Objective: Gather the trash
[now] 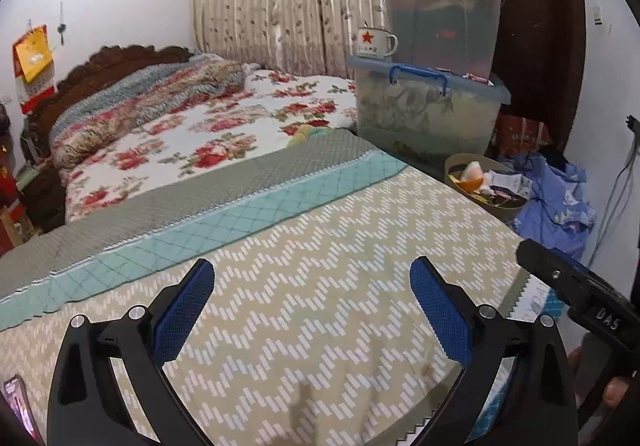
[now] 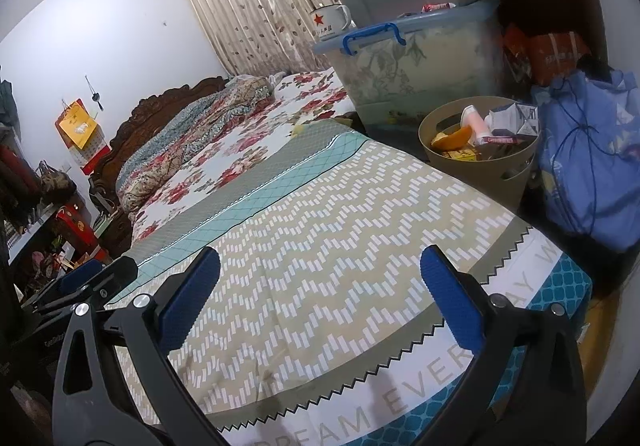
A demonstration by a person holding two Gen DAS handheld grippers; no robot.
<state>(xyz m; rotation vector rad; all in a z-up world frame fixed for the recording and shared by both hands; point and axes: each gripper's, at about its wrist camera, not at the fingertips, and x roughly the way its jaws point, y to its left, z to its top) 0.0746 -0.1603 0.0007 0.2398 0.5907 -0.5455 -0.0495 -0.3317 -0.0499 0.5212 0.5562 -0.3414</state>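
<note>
A tan trash bin (image 2: pixel 480 162) stands beside the bed's far right edge, holding orange peel (image 2: pixel 450 138), cartons and wrappers; the left wrist view shows the same trash bin (image 1: pixel 486 202) at mid right. My left gripper (image 1: pixel 312 310) hovers open over the zigzag bed cover (image 1: pixel 320 266), nothing between its blue pads. My right gripper (image 2: pixel 318 298) is open too, empty, above the cover's near corner (image 2: pixel 360 306). Each gripper shows at the edge of the other's view: the right one (image 1: pixel 576 286), the left one (image 2: pixel 80 286).
Stacked plastic storage boxes (image 2: pixel 408 58) with an enamel star mug (image 2: pixel 330 20) stand behind the bin. A blue cloth bag (image 2: pixel 592 162) lies right of it. Floral bedding (image 1: pixel 208 126) and a carved headboard (image 1: pixel 120 62) fill the far side. Cluttered shelves (image 2: pixel 48 222) are left.
</note>
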